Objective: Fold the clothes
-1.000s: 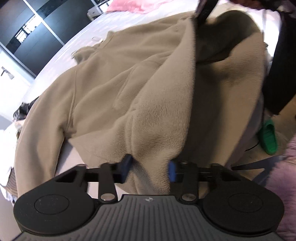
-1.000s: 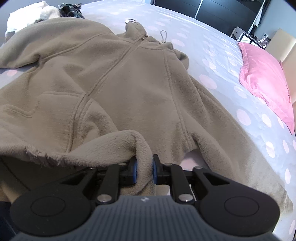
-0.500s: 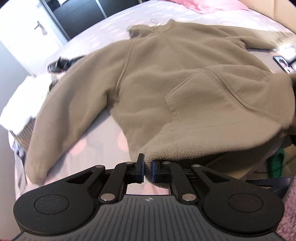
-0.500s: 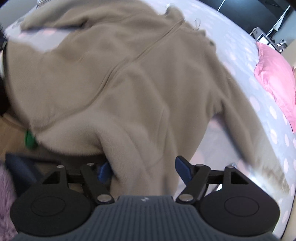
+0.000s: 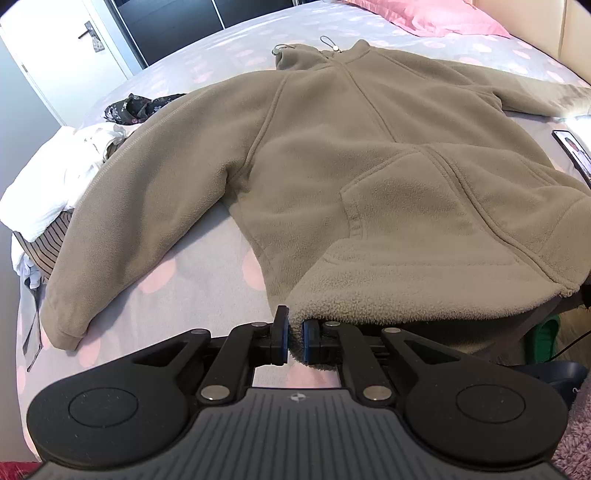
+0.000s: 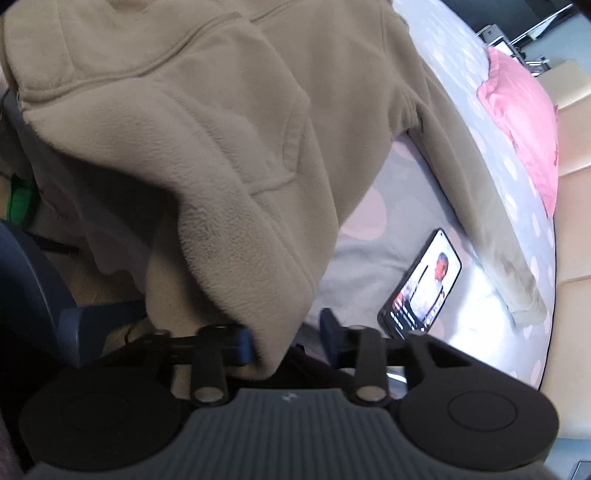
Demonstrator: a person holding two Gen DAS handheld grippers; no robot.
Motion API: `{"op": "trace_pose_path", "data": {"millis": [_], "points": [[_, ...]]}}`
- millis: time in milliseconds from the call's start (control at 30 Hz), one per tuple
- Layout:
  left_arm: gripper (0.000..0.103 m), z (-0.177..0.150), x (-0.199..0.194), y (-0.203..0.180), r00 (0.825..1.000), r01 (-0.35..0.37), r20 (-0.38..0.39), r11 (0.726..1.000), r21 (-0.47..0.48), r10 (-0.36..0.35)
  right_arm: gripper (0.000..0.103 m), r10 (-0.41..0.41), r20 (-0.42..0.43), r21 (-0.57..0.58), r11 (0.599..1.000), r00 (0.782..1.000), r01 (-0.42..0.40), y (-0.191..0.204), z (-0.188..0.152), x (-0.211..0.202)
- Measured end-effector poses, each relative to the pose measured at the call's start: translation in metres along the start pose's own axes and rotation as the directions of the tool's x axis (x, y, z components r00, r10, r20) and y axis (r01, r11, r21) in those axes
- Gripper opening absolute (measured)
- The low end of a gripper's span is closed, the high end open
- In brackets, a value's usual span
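A beige fleece zip jacket (image 5: 369, 166) lies front up on the spotted grey bed sheet (image 5: 184, 288), sleeves spread and collar at the far end. My left gripper (image 5: 294, 341) is shut on the jacket's bottom hem at its left corner, with fleece pinched between the blue pads. In the right wrist view the jacket's other bottom corner (image 6: 221, 147) hangs over the bed edge. My right gripper (image 6: 286, 338) has that hem between its jaws, which are closing. The left pad touches the fleece and the right pad stands off it.
A lit phone (image 6: 421, 284) lies on the sheet beside the right sleeve, also at the right edge as phone (image 5: 574, 151). A pink pillow (image 5: 436, 18) is at the head. White and striped clothes (image 5: 55, 177) and a dark patterned garment (image 5: 136, 107) lie left. A green object (image 5: 543, 339) sits on the floor.
My left gripper closed on the hem and swung to the jacket's left corner. My right gripper let go, opened wide, shifted to the right corner, and its jaws now stand narrower around the hem.
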State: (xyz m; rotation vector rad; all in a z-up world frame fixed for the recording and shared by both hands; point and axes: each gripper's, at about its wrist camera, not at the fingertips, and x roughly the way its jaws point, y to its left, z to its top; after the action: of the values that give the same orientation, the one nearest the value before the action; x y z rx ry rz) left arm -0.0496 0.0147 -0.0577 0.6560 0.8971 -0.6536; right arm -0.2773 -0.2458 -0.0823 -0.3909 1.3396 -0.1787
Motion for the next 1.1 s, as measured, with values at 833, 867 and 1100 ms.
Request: {"op": "trace_pose_path", "data": {"millis": [833,867,1100], "points": [[0.004,-0.001,-0.072,-0.038,0.957,0.206,-0.264,0.925,0.320,-0.121,0.008,-0.052,0.063,-0.307,0.949,0.997,0.069,-0.045,-0.005,-0.097],[0.005,-0.005,-0.064,-0.041,0.949,0.221,-0.290,0.918,0.328,-0.125,0.009,-0.019,0.044,-0.316,0.948,0.999,0.032,-0.040,-0.007,-0.090],[0.018,-0.009,-0.052,-0.044,0.887,0.368,-0.398,0.878,0.308,-0.232,0.050,0.119,-0.018,-0.357,0.927,0.993,-0.117,-0.028,-0.016,-0.082]]}}
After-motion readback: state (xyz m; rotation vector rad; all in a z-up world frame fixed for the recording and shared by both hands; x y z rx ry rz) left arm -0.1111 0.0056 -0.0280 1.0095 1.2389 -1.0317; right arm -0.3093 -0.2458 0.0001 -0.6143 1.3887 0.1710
